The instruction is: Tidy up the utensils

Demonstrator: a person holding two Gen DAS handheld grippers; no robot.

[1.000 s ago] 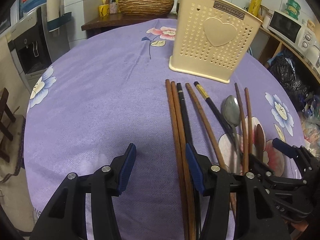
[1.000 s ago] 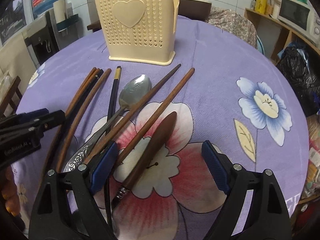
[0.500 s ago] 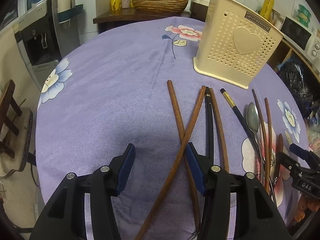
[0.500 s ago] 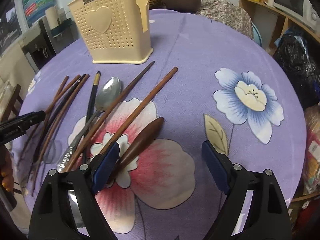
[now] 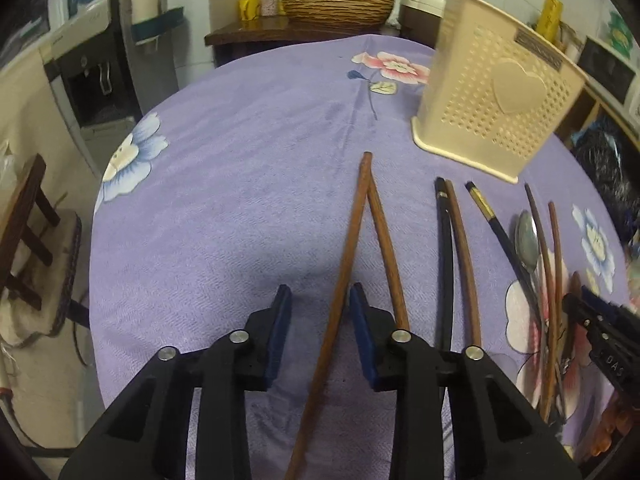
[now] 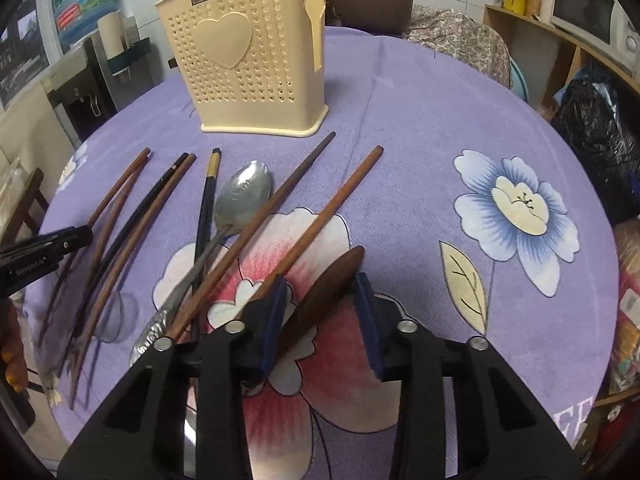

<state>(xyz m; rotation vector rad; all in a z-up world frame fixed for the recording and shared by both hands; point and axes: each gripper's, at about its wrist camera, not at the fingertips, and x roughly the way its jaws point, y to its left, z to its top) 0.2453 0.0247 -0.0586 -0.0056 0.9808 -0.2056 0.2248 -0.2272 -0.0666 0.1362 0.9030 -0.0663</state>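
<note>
Left wrist view: the left gripper (image 5: 320, 300), at lower centre, has just been closing; one long brown wooden chopstick (image 5: 340, 280) is running between its blue pads (image 5: 362, 336) without being pinched, so the claw is still released. A second brown chopstick (image 5: 386, 248) is meeting it at the tip, forming a narrow V.

Right wrist view: the right gripper (image 6: 320, 300) has likewise just been closing around the dark wooden spoon (image 6: 324, 296) lying on the purple flowered tablecloth (image 6: 420, 152); whether it is grasping is unclear. The cream perforated plastic utensil holder (image 6: 248, 64) is standing upright at upper left, with a metal spoon (image 6: 244, 196) and the other chopsticks fanning out below it.
</note>
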